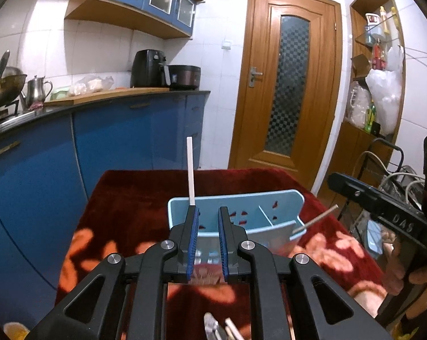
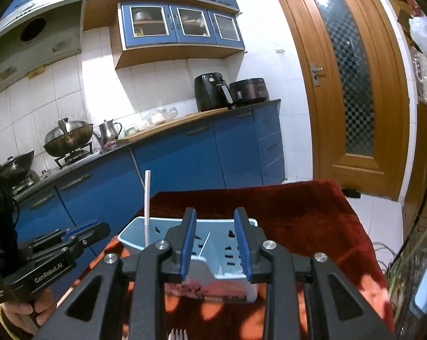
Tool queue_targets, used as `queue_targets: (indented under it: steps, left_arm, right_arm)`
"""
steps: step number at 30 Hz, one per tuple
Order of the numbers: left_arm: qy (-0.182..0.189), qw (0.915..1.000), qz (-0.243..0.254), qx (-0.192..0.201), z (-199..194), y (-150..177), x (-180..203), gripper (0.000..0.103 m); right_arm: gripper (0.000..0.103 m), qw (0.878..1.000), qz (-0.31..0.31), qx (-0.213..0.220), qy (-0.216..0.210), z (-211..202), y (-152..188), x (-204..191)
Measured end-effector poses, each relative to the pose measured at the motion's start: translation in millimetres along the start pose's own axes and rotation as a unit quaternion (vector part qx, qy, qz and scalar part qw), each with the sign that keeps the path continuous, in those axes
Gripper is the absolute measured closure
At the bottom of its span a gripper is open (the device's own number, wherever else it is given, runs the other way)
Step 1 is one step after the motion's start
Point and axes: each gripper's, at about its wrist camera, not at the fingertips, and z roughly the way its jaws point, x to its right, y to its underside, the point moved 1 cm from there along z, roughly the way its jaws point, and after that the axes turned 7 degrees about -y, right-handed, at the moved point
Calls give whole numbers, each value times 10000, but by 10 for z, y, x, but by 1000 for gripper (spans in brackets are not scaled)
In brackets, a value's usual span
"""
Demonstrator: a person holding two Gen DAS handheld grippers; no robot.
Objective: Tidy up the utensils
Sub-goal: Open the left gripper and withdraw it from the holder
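A light blue utensil caddy stands on the red floral tablecloth. A white stick stands upright in its left compartment. A thin grey-brown stick leans out of a compartment further right. My left gripper hovers just before the caddy, jaws a little apart with nothing between them. My right gripper is near the caddy's right half, open wider and empty. Metal utensils, among them fork tines, lie below the grippers.
Blue cabinets and a counter with a wok, kettle, air fryer and rice cooker run behind the table. A wooden door stands beyond. Shelves and cables crowd the right side.
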Motion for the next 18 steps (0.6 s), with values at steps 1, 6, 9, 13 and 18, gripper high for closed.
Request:
queue_targets:
  steps: [1, 6, 9, 13, 18]
  left_arm:
    - [-16, 10000, 3, -29, -30, 15, -12, 89]
    - [-87, 9997, -14, -236, -201, 108, -70, 89]
    - [-97, 9992, -24, -392, -265, 173, -94, 89]
    - [-87, 9979, -54, -647, -324, 322, -117, 89]
    - [-46, 9944, -26, -1056, -325, 523, -115, 89]
  right_arm:
    - [72, 10000, 24, -25, 14, -42, 13, -15]
    - [72, 9996, 44, -228, 135, -252, 121, -67]
    - [72, 9991, 108, -390, 132, -364, 210, -89]
    - [72, 9981, 159, -575, 150, -466, 337, -116]
    - [72, 9956, 258, -879, 174, -542, 540, -124]
